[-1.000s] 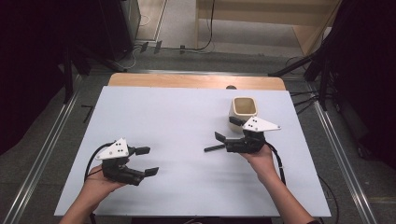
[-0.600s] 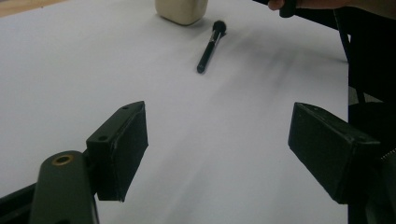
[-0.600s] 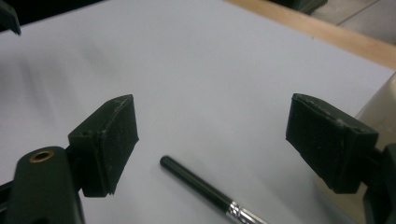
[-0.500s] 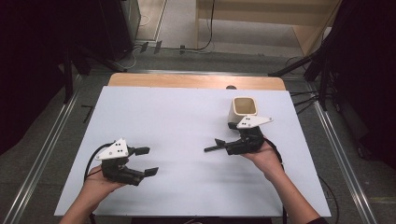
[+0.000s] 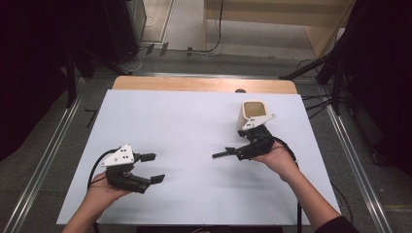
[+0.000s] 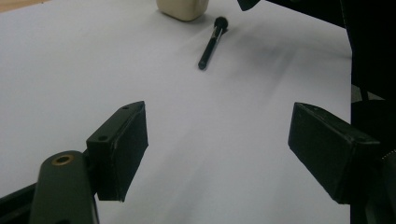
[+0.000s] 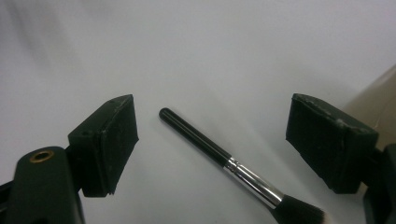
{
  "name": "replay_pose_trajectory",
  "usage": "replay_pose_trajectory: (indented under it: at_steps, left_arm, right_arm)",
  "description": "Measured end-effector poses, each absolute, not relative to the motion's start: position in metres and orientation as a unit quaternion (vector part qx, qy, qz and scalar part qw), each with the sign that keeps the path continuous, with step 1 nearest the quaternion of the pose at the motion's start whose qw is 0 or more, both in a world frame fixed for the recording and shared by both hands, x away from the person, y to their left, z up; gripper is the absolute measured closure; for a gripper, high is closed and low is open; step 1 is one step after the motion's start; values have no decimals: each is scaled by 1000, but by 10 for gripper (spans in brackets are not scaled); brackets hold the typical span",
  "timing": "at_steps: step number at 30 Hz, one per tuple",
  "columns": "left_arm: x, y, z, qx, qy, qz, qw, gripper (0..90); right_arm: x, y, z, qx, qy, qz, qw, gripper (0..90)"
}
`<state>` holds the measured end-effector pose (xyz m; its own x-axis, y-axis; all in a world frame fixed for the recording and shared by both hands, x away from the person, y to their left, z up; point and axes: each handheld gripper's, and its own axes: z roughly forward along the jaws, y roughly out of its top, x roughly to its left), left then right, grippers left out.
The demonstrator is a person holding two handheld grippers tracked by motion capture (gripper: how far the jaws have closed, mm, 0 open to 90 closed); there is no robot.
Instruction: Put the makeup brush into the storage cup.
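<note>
With its jaws spread wide, the right gripper (image 7: 210, 154) straddles the makeup brush (image 7: 219, 157) lying flat just beside the cream cup (image 5: 253, 115), and closing off-centre could roll the round handle away, while the left gripper (image 5: 148, 168) waits open.

A black brush (image 7: 219, 161) with a silver band, a cream cup (image 5: 252, 114), a white table (image 5: 184, 126).
</note>
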<state>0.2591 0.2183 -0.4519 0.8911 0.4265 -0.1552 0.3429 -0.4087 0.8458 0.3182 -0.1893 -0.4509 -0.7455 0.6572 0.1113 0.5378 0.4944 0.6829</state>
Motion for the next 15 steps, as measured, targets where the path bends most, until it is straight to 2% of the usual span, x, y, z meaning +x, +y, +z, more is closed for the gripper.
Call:
replay_pose_trajectory:
  at_steps: [15]
  left_arm:
    - [259,217,-453,841,227,40,489,205]
  right_arm:
    - [336,-181,-440,320,911,258,24,173]
